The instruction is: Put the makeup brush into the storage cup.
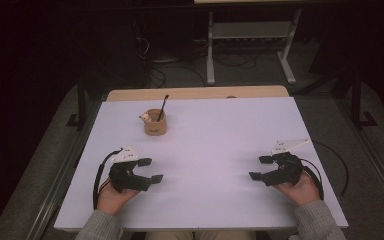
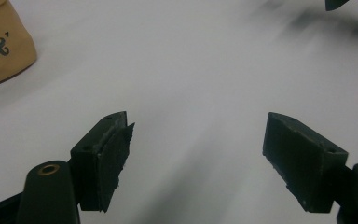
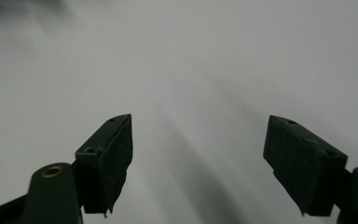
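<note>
On white table (image 1: 205,150), tan cup (image 1: 155,122) holds black stick (image 1: 163,108).

A white surface (image 1: 220,130) with a wooden far edge (image 1: 195,93) stands on grey floor (image 1: 260,70), a white metal frame (image 1: 250,35) at upper centre, cables (image 1: 180,70) beside it, darkness at both upper corners.

A white table (image 1: 205,200) stands on grey floor (image 1: 360,165), a white-legged bench (image 1: 250,30) beyond.
</note>
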### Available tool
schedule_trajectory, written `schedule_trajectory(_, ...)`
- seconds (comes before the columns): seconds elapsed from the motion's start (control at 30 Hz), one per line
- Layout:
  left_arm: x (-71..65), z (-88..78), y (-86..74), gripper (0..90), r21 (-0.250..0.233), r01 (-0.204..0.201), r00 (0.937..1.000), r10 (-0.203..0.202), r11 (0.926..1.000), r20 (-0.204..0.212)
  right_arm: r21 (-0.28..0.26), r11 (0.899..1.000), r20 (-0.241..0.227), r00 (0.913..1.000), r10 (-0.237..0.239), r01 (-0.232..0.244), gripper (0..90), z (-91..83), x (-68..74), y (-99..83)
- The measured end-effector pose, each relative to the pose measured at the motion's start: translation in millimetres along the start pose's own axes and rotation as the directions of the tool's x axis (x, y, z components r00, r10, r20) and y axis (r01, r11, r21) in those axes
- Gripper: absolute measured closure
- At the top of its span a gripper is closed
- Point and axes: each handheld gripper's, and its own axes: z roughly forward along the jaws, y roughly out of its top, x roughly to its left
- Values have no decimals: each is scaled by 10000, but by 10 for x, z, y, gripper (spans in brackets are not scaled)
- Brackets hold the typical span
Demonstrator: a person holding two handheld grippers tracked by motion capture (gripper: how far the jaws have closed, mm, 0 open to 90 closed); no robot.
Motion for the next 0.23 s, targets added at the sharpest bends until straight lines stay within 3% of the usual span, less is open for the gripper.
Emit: schedule_trajectory(0.23, -9, 0, 4, 219, 78, -76, 10000, 76, 9999, -41, -25, 10000, 2, 10000, -75, 75, 228, -1, 1, -7)
